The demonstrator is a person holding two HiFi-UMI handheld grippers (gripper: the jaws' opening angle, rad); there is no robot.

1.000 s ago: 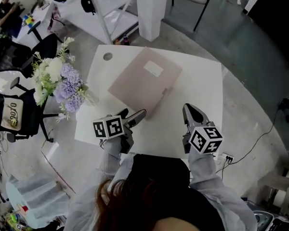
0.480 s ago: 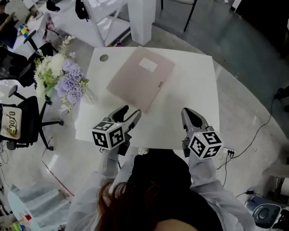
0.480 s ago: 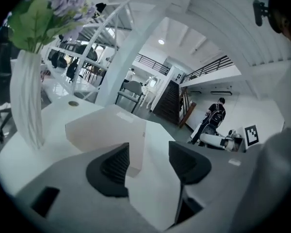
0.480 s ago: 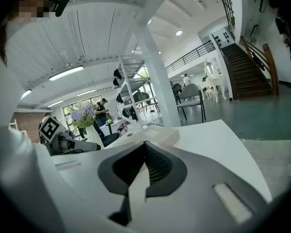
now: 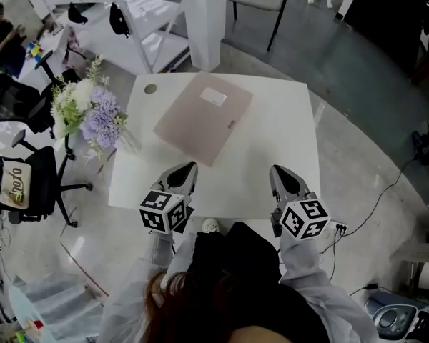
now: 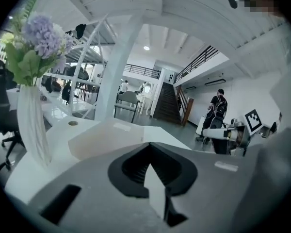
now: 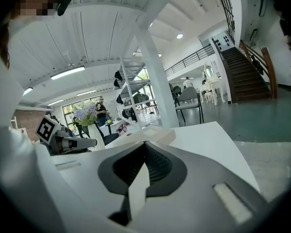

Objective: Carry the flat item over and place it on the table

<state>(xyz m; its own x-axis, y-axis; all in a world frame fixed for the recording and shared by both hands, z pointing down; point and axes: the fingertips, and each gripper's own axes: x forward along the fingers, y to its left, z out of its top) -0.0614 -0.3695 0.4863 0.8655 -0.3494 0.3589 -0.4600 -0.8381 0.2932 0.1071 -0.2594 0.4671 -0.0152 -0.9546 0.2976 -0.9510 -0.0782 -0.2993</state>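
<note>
The flat item (image 5: 202,116), a pale pink-beige folder with a white label, lies on the far left part of the white table (image 5: 275,131). It also shows ahead of the jaws as a low slab (image 6: 104,137) and further off (image 7: 153,134). My left gripper (image 5: 187,170) hovers over the table's near edge, a short way back from the item. Its jaws have just been closing and are now shut with nothing between them (image 6: 149,147). My right gripper (image 5: 279,174) hangs beside it at the near edge, shut and empty (image 7: 145,148).
A clear vase of purple and white flowers (image 5: 86,113) stands off the table's left side, close to my left gripper (image 6: 33,125). Office chairs (image 5: 28,181) are further left. A white pillar (image 5: 204,13) and shelving rise behind the table. A cable hole (image 5: 151,88) marks the far left corner.
The left gripper's jaws went from open to shut as it rolled and drew back from the flat item's near corner. The right gripper also pulled back. The item stays on the table.
</note>
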